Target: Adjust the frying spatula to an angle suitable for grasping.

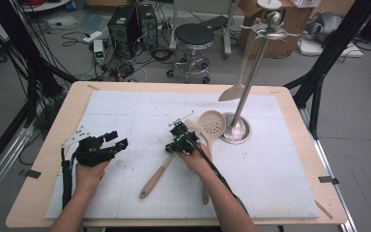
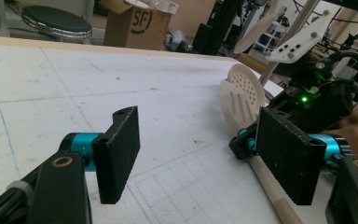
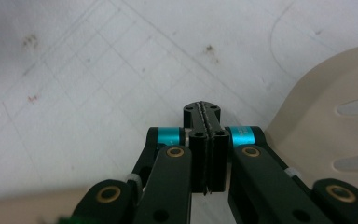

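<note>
High view: a person's two hands work at a wooden table [image 1: 24, 203] covered by a white gridded mat [image 1: 125, 111]. The left gripper [image 1: 118, 141] rests on the mat at the near left, jaws spread wide with nothing between them. The right gripper [image 1: 178, 129] sits at the mat's centre, over a slotted spatula [image 1: 157, 176] whose wooden handle runs toward the near edge. Just to its right lies a cream skimmer spoon [image 1: 211, 123], its perforated bowl beside the round base of a steel utensil stand [image 1: 236, 129] at the far right. A pale turner [image 1: 233, 92] hangs from the stand's top.

Left gripper view: the left gripper [image 2: 205, 158] stands open, both pads clear of the mat. Beyond its jaws, the right gripper [image 2: 240, 140] sits low on the spatula's handle [image 2: 272, 191], with the skimmer spoon [image 2: 244, 91] tilted up behind it.

Right gripper view: the right gripper [image 3: 206, 116] is fully closed, pad against pad, gripping nothing, tips just above the mat. The spatula's slotted cream blade [image 3: 326, 126] lies close at the right.
</note>
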Demonstrator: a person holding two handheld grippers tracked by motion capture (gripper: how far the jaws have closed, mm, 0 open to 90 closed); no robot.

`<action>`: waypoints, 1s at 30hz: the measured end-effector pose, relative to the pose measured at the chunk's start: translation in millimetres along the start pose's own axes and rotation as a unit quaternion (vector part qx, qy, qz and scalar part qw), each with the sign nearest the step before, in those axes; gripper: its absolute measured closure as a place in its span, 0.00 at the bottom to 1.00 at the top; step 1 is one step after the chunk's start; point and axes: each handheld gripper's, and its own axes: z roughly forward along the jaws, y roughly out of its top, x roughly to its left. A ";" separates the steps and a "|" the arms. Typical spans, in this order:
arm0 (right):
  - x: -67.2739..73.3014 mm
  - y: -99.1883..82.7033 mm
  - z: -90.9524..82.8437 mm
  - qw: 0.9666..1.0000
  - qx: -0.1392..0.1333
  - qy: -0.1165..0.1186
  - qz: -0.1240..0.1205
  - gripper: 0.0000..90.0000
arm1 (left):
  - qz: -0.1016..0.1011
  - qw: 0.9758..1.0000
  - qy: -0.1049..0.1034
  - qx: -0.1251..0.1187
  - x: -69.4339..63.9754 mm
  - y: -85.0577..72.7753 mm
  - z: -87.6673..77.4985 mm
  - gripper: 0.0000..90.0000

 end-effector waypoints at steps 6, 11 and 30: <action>2.8 -6.1 -12.4 0.999 0.029 -0.024 -0.013 1.00 | 0.002 1.000 -0.001 0.002 -0.5 0.0 -0.8 0.35; 2.2 -13.5 -18.9 0.999 0.048 -0.024 0.000 1.00 | 0.000 1.000 0.000 0.001 -0.6 0.1 -0.6 0.35; 85.6 -39.4 11.2 0.970 0.019 0.236 -0.051 1.00 | 0.000 1.000 0.001 0.000 -0.7 0.4 -0.8 0.35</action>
